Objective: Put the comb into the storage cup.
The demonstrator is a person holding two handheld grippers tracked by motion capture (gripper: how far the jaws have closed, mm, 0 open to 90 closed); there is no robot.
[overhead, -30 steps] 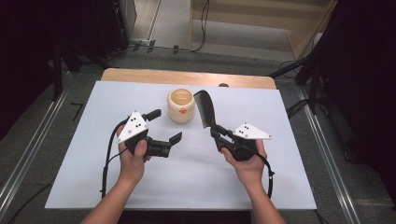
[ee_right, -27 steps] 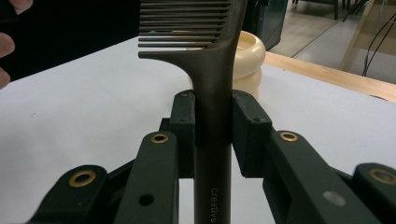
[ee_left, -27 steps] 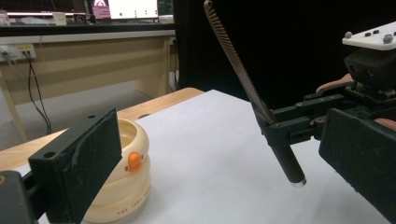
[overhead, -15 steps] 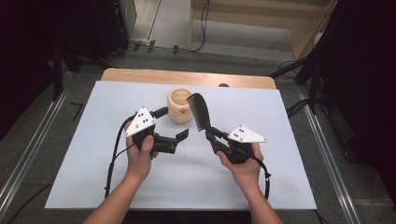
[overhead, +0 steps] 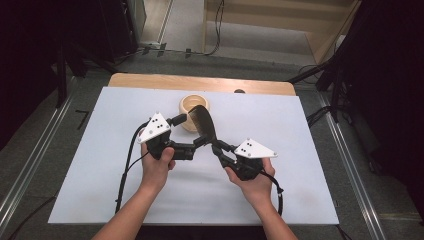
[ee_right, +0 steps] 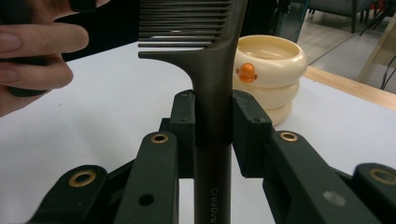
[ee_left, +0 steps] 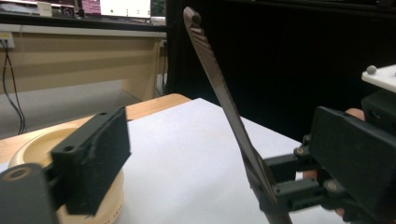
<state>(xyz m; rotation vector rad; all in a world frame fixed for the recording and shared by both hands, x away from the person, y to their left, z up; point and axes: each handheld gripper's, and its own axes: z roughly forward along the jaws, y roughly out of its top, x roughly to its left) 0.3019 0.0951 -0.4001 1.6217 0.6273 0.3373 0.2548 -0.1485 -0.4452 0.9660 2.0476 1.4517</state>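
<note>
on the left of the high view the person's left hand (overhead: 157, 167) grips the left gripper (overhead: 194, 134), which lies low over the white table cover (overhead: 90, 165) and points toward the middle. its jaws stand wide apart and have just been closing a little; nothing is pressed between the pads. in the left gripper view one black pad (ee_left: 100, 154) sits in front of the cream bowl (ee_left: 42, 149), and the other jaw is at the right edge, with the dark comb (ee_left: 224, 98) standing tilted in the gap between them, not touching either as far as can be seen.

in the middle of the high view the comb (overhead: 202, 120) rises above the table, its toothed head just in front of the cream ridged bowl (overhead: 192, 106), which stands near the far edge of the cover by the strip of bare wooden tabletop (overhead: 200, 82).

to the right, the person's right hand (overhead: 252, 182) holds the right gripper (overhead: 216, 146), its grey three-cornered plate (overhead: 255, 149) on top. its jaws are clamped tight on the comb's handle. the right gripper view shows the two pads (ee_right: 250, 130) pressing the handle from both sides just below the teeth, the comb (ee_right: 212, 84) upright, the bowl (ee_right: 271, 74) behind it to the right with a small orange mark on its side, and fingers (ee_right: 42, 51) of the other hand at the upper left.
</note>
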